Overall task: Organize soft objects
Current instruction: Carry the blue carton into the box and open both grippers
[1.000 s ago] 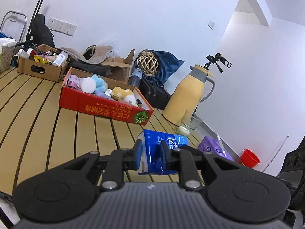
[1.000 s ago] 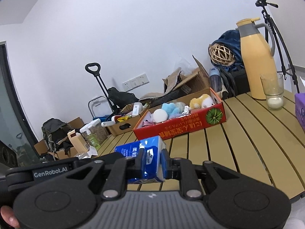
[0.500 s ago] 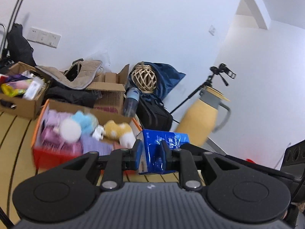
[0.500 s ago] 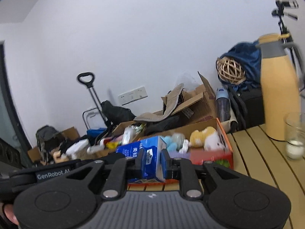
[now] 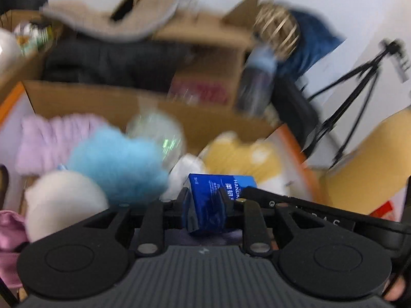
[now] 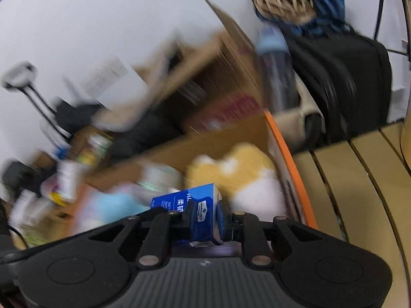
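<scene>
Cluttered room, white wall, cardboard boxes and a black bag at the back, both views motion-blurred. Slatted wooden counter carries an orange-edged cardboard box holding soft toys: yellow plush, blue fluffy toy, white puff, lilac cloth. Left hand-held gripper is pinching one end of a blue tissue pack; right hand-held gripper is pinching the other end of the same pack, so both hands carry it between them. Pack's long axis runs hand to hand, crosswise to each gripper's pointing line, and it sits right in the fingertips, no gap. Key relation: the box lies ahead of and below both grippers, pack hanging over its near part, with the yellow plush just beyond. Neither hand looks clearly nearer the box. Free spot inside cannot be told through the blur; the drop probably lands on the toys.
</scene>
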Available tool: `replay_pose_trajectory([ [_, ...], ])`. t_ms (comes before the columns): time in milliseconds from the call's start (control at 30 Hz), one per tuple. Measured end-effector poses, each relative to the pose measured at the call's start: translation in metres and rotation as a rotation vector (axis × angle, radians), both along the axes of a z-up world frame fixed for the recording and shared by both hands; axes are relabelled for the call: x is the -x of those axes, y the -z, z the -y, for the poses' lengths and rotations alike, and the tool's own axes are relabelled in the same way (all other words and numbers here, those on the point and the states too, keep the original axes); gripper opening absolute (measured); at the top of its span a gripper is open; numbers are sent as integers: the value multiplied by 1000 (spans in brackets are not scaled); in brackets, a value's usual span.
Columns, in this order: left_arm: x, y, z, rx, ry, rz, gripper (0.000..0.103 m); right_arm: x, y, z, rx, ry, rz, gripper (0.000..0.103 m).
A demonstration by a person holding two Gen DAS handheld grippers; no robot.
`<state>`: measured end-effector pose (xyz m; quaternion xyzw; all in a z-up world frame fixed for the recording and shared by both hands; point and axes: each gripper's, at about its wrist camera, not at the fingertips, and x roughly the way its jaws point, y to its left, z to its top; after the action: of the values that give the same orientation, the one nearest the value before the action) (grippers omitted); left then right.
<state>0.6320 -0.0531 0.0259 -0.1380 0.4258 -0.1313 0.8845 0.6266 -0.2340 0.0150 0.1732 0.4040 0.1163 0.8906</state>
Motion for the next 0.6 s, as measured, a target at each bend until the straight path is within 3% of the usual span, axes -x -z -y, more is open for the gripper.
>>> replay_pose_trajectory([
  [100,1,-1,6,-77,32,-3,21,-13,11,-6,30,-12,-55,15],
  [200,4,1,4,-77,43,-8,21,-17,11,-8,31,-36,-96,15],
  [433,13,-4,11,-149,111,85,22,-7,10,-9,71,-39,-52,14],
  [500,14,-6,9,-152,125,80,29,-5,6,-10,74,-38,-51,16],
  [600,26,-25,1,-163,119,92,30,6,-11,-12,117,-46,10,22],
])
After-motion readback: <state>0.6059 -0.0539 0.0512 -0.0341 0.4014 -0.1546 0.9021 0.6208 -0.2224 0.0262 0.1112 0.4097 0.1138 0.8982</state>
